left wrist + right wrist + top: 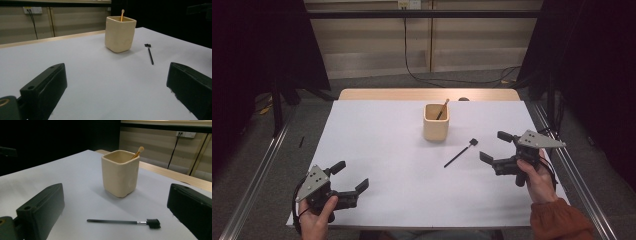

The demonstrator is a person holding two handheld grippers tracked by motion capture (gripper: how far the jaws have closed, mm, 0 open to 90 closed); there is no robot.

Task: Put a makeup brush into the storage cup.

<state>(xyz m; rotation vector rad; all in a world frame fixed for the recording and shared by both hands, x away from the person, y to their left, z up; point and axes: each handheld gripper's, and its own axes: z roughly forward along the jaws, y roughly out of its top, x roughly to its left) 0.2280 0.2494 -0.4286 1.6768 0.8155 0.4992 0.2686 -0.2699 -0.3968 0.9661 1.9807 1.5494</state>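
While the cream cup [436, 122] is standing upright toward the far middle of the white sheet [377, 150], with one wooden-handled brush [442, 108] already leaning inside it, you are looking at a job that I judge to be about half done: the black brush [460, 152] is lying flat on the sheet just in front and to the right of the cup, bristle head pointing toward the cup, touching nothing else. Your right gripper [498, 147] is hovering to the right of the cup, close to that black brush, jaws spread wide and carrying nothing; in the right gripper view the black brush [123, 222] is lying between the two jaws and in front of the cup [120, 172]. Your left gripper [347, 177] is waiting well back from the cup on the near left, jaws likewise parted and empty, and its own view is showing the cup [120, 34] and the black brush [150, 53] far ahead. What is left, as I read it, is picking up the black brush and dropping it into the cup. The sheet is covering a light wooden table [427, 94] whose far edge is peeking out beyond the cup. Behind the cup, pale wall panels, an outlet [408, 4] and a dangling black cable [412, 50] are showing, with dark curtains [262, 45] hanging on both sides.
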